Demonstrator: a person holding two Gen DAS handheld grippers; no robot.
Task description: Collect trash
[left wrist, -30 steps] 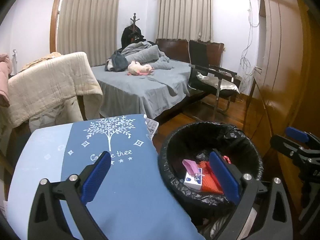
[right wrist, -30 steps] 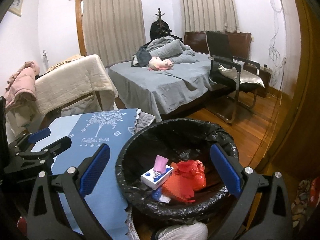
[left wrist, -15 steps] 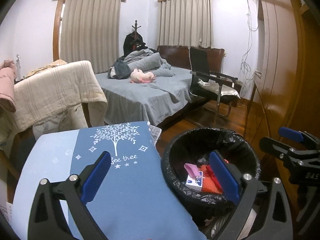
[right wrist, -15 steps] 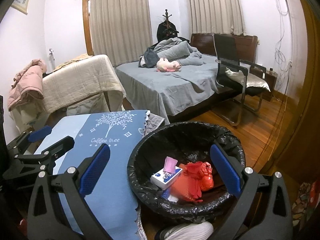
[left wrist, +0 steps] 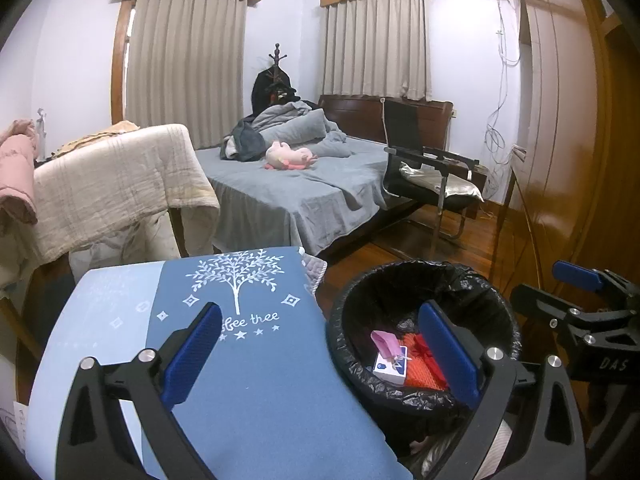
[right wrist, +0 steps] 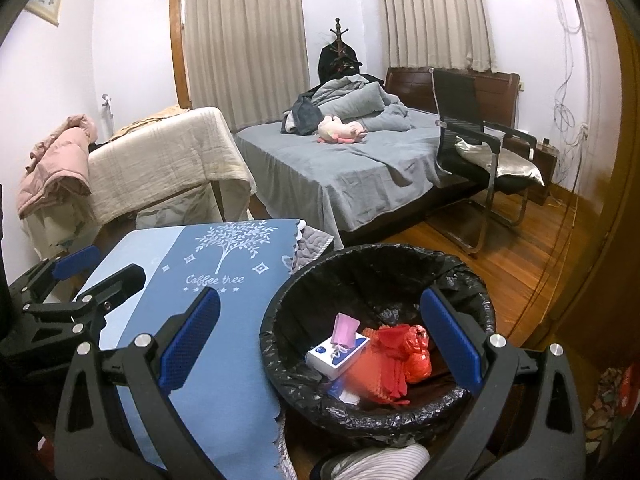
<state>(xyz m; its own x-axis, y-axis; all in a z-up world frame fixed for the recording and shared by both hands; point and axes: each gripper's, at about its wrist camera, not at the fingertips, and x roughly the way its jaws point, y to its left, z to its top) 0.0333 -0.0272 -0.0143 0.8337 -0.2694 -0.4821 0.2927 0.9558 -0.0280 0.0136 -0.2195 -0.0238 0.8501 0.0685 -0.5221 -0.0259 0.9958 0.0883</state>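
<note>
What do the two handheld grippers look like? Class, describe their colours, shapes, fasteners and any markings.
The left gripper and the right gripper look alike: matte black angular frames with triangular cut-outs, forking into two fingers faced with blue, finely textured rectangular pads. Round silver bolt heads mark the joints. White letters "DAS" show on the right gripper's body in the left wrist view. No cables or sleeves are visible.

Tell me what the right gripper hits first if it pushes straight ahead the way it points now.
Probably the trash bin: the right gripper, jaws open and empty, frames the black liner's near-left rim and the white-and-blue box inside. Depth is unclear, and it may sit high enough to pass over the rim.
</note>
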